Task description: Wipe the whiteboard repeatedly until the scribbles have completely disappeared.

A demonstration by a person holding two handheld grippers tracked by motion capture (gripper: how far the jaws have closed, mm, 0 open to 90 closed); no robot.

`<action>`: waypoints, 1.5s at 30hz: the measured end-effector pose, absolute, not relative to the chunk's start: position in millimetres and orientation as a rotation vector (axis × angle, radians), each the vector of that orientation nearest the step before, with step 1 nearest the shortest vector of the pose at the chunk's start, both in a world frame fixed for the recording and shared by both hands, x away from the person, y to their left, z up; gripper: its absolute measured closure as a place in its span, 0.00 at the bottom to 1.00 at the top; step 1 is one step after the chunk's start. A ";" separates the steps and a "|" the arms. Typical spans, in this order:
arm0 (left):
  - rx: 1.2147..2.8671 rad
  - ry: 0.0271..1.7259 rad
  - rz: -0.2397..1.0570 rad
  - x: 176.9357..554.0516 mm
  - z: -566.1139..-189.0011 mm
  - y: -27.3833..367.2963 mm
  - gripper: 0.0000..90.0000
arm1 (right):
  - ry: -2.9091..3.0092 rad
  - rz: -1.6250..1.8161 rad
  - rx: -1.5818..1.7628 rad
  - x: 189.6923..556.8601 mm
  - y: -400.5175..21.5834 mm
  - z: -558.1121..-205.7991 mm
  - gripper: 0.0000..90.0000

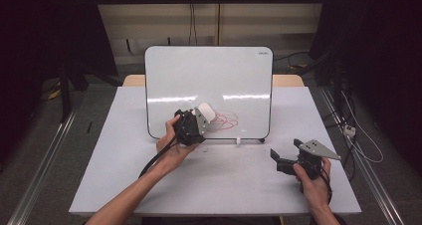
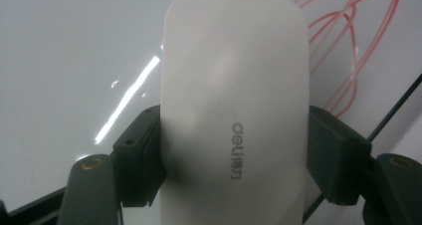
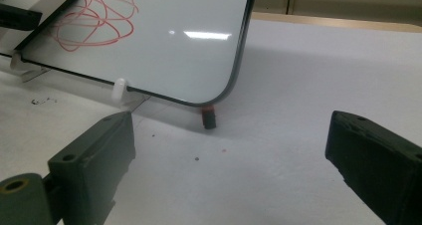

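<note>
Whiteboard (image 2: pixel 74 46) behind gripper-held "deli" eraser (image 2: pixel 234 110)

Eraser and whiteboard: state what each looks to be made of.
Eraser: apparently smooth matte white plastic, with a soft even sheen and a grey printed logo.
Whiteboard: glossy white coated panel, possibly lacquered metal or melamine; it mirrors the ceiling lights as sharp streaks and has a thin dark edge.

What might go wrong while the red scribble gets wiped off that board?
1. The whiteboard stands propped on small feet; a hard push from the eraser might tip or slide it.
2. The left hand-held gripper holds the smooth eraser only by its sides, so it could slip.
3. The red scribble might smear rather than clear.
</note>
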State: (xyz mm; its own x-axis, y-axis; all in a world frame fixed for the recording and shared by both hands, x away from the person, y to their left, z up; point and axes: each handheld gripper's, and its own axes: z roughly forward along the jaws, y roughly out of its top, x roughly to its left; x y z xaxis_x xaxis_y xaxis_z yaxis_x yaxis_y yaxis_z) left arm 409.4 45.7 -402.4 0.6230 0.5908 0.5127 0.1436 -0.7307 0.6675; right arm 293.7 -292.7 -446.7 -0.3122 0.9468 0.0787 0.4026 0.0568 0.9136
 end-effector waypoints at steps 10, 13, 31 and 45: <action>2.212 0.667 1.004 432.2 -377.6 65.2 0.34 | 1.772 1.234 1.349 293.4 -293.4 -446.6 0.06; 2.193 0.707 1.001 439.8 -369.4 72.4 0.34 | 1.772 1.231 1.349 293.3 -293.8 -446.6 0.06; 2.218 0.612 1.047 417.2 -395.4 39.5 0.34 | 1.773 1.228 1.345 293.2 -292.2 -446.0 0.06; 2.262 0.522 1.063 397.1 -416.8 18.9 0.34 | 1.772 1.229 1.341 293.5 -291.7 -446.1 0.06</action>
State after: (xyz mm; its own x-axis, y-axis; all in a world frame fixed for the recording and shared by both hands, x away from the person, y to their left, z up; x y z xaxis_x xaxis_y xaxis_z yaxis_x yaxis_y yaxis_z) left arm 397.1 18.9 -416.8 0.6060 0.5626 0.5624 0.1005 -0.7554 0.6475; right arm 293.5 -291.7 -446.1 -0.3157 0.9462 0.0714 0.3982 0.0639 0.9151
